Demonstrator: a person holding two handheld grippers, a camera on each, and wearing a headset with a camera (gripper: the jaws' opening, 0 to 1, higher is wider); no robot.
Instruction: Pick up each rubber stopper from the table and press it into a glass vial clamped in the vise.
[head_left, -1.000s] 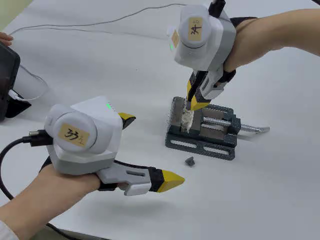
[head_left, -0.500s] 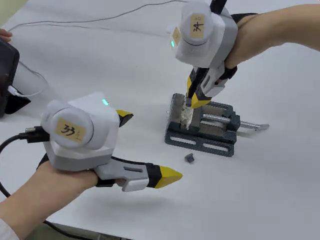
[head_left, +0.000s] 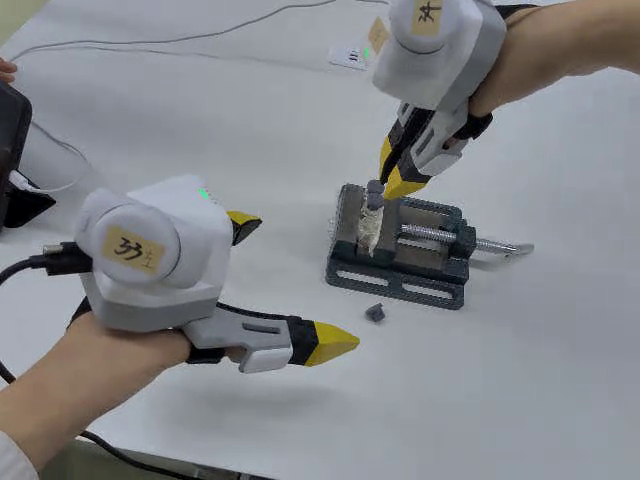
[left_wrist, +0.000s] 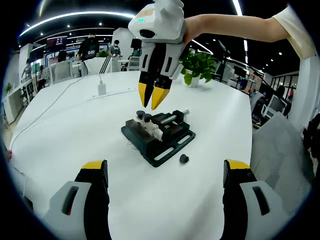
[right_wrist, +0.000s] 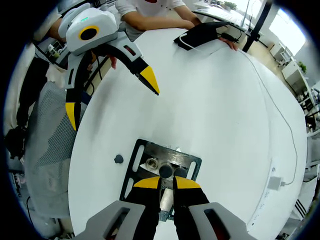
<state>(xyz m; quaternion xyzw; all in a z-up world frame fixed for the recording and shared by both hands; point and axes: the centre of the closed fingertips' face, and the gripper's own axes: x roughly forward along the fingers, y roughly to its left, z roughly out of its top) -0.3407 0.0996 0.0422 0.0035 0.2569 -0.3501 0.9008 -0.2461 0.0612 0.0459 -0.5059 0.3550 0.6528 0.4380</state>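
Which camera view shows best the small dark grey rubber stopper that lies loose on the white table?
The head view: the small dark grey rubber stopper lies unobstructed before the dark metal vise, its shape readable. The left gripper view shows a dark knob; the right gripper view, a tiny dot.

The vise was dark grey with a silver screw; the table under it was white. The seated stopper on the vise and the loose stopper beside the vise were dark grey. The left gripper and right gripper had white-grey bodies, black jaws, yellow tips.
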